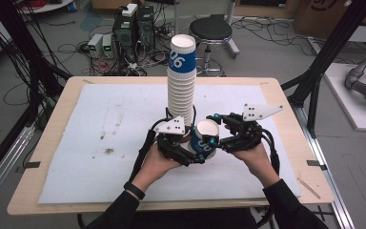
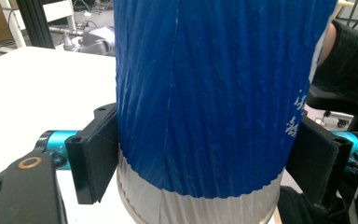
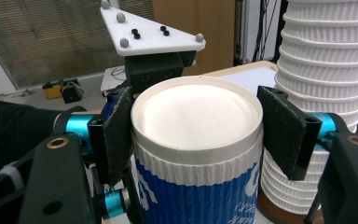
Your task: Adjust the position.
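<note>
I can't see the base of the blue cup (image 1: pixel 204 140); both grippers crowd around it at the table's (image 1: pixel 76 95) front centre. My left gripper (image 2: pixel 200 158) has its 2 pads pressed onto the cup's lower wall. My right gripper (image 3: pixel 196 133) flanks its rim; whether it touches, I can't tell. The tall cup stack (image 1: pixel 181 86) stands just behind.

Prob. a robotics lab or test room: computer towers (image 1: pixel 132 26) and tangled cables (image 1: pixel 69 47) on the concrete floor, black metal frame (image 1: pixel 326 52) round the table (image 1: pixel 286 102), a stool (image 1: pixel 210 31), what looks like a robot arm (image 1: pixel 364 83) at right.
</note>
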### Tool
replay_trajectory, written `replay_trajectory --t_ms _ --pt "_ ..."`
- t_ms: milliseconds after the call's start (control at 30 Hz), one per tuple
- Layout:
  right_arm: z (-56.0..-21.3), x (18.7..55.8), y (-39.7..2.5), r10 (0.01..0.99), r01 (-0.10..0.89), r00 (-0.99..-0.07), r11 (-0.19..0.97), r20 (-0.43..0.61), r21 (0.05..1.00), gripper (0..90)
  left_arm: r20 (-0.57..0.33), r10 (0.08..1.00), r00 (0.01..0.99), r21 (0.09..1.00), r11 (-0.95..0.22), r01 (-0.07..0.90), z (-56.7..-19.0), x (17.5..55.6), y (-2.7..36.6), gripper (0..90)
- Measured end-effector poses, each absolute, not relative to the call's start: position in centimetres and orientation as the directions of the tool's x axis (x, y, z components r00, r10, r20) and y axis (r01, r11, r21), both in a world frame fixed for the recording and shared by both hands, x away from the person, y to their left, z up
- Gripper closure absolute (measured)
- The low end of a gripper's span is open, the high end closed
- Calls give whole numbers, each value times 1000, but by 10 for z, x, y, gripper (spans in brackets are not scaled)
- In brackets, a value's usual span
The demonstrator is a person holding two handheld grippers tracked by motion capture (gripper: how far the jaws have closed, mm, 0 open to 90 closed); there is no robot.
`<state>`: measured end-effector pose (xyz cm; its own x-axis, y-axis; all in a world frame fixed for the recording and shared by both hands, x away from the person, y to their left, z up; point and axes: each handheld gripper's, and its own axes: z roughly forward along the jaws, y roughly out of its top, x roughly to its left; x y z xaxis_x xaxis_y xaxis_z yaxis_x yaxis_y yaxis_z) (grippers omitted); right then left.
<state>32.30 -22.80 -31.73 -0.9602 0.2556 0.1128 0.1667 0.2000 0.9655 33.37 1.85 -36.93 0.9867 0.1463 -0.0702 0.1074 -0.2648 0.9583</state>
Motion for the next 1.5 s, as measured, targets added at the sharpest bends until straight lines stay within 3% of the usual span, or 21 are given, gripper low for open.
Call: replay_trajectory --t_ms 100,167,433,933,1233,1333,1500 --pt "-317 323 -228 254 158 -962 211 102 965 286 -65 140 988 954 -280 102 -369 334 20 199" --pt "-316 322 -227 266 159 -959 227 96 961 224 -63 142 988 954 -284 102 -369 333 20 199" --pt "-307 324 -238 259 159 -962 265 88 951 195 -62 144 988 940 -324 106 -364 333 24 205" --pt "-305 324 -230 234 156 -970 395 65 905 195 8 149 989 865 -497 68 -354 330 26 217" --pt "-315 326 -217 222 174 -972 455 78 873 200 12 136 991 851 -521 61 -353 328 24 221" --pt "-317 325 -217 199 166 -977 459 81 873 285 14 136 991 851 -522 60 -353 328 25 221" --pt "-317 326 -220 193 156 -978 437 77 886 292 8 146 989 865 -497 66 -352 328 26 191"
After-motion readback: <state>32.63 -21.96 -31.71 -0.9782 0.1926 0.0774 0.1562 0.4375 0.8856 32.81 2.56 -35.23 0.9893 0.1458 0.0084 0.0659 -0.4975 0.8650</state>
